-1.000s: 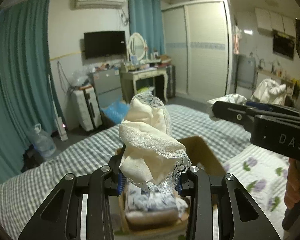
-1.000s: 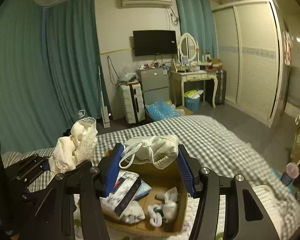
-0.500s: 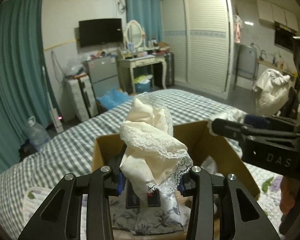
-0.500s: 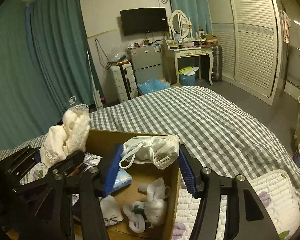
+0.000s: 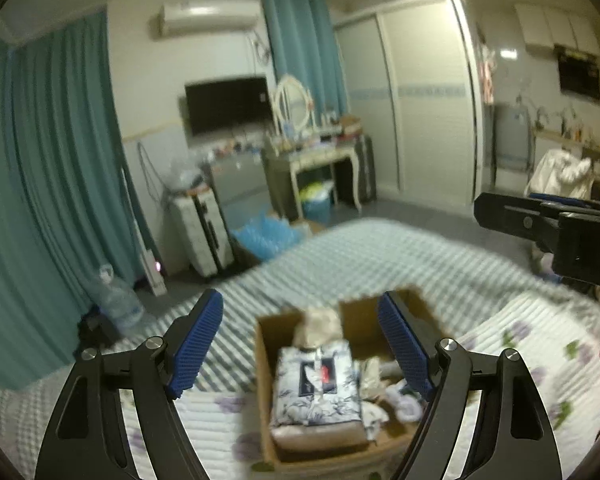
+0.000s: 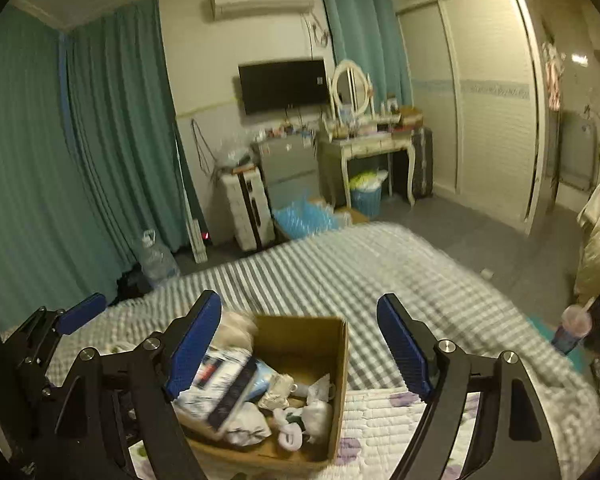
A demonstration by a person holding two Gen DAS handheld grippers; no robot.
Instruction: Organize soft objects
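Observation:
A cardboard box (image 5: 356, 312) (image 6: 338, 360) sits on the bed, full of soft things. A folded blue floral cloth (image 5: 316, 388) (image 6: 220, 384) lies in it. The cream lace garment (image 5: 320, 324) (image 6: 236, 326) lies at the box's back end. Small white pieces (image 6: 300, 420) fill the right half. My left gripper (image 5: 300, 344) is open and empty above the box. My right gripper (image 6: 300, 344) is open and empty above it too. The left gripper also shows at the left edge of the right wrist view (image 6: 48, 328).
The bed has a checked blanket (image 6: 380, 264) and a floral quilt (image 5: 532, 344). Beyond it stand a suitcase (image 6: 246, 208), a dressing table (image 6: 368, 148), teal curtains (image 6: 112, 140) and a wardrobe (image 6: 484, 92). A cup (image 6: 572, 328) stands on the floor at right.
Both grippers have opened and risen. The cream lace garment and the white mesh piece have dropped from the jaws into the box.

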